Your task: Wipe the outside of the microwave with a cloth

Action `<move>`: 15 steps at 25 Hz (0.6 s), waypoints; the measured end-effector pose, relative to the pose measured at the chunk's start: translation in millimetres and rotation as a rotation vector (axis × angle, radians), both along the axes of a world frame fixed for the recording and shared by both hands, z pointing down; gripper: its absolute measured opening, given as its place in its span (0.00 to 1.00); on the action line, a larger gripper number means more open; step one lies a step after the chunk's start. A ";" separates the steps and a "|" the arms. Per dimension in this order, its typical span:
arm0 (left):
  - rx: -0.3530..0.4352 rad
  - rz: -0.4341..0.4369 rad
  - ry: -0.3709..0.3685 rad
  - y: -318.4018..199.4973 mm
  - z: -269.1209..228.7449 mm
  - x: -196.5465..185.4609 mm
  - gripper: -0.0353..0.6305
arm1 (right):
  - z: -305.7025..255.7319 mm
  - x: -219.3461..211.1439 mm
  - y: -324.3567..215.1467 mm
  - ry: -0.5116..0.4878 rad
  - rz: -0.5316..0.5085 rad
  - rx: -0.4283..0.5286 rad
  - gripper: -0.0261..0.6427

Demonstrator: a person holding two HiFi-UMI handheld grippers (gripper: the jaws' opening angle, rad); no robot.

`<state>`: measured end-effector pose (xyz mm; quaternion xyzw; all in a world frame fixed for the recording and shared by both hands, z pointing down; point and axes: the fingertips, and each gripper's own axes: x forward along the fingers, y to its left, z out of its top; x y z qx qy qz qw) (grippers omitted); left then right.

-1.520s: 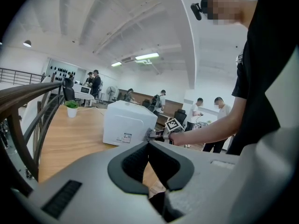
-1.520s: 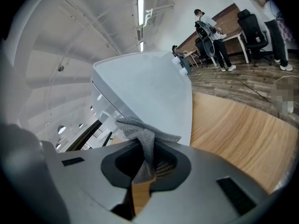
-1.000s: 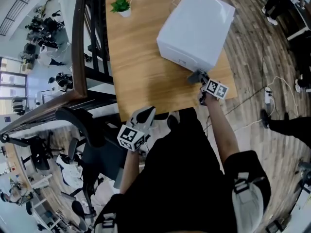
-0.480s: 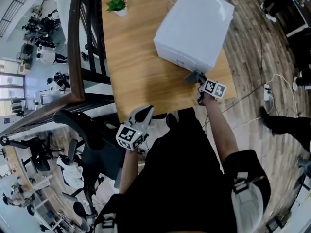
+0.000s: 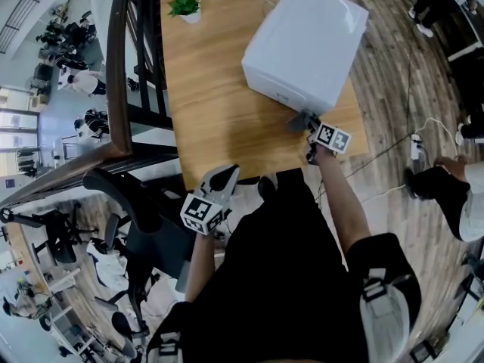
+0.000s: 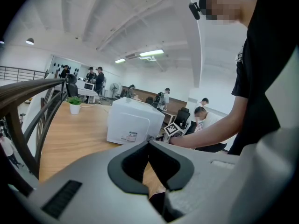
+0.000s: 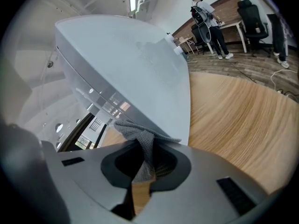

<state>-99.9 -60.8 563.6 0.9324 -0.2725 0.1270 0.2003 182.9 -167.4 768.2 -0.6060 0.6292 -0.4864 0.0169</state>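
Now, right gripper (image 7: 142, 171) pinching cloth (image 7: 145, 146), microwave (image 7: 140, 73) corner, table (image 7: 233, 120) edge

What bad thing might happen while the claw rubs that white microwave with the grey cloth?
1. The right claw pinches only a thin fold of the cloth, so the cloth might slip out during rubbing.
2. The microwave sits close to the right edge of the table, so a hard sideways shove might shift it toward the drop.

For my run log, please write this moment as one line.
right gripper: shut on grey knitted cloth, at white box-shaped microwave corner | left gripper: shut, empty
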 end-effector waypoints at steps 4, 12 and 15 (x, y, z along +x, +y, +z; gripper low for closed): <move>0.003 -0.008 0.009 4.6 2.9 -2.1 0.05 | -4.1 -11.9 -10.4 -0.003 -0.031 0.016 0.08; 0.009 -0.079 -0.007 9.1 1.1 -23.1 0.05 | -11.2 -45.8 -36.0 -0.022 -0.091 0.036 0.08; -0.005 -0.113 -0.014 11.1 3.8 -33.5 0.05 | -13.8 -62.8 -49.1 -0.036 -0.117 0.045 0.08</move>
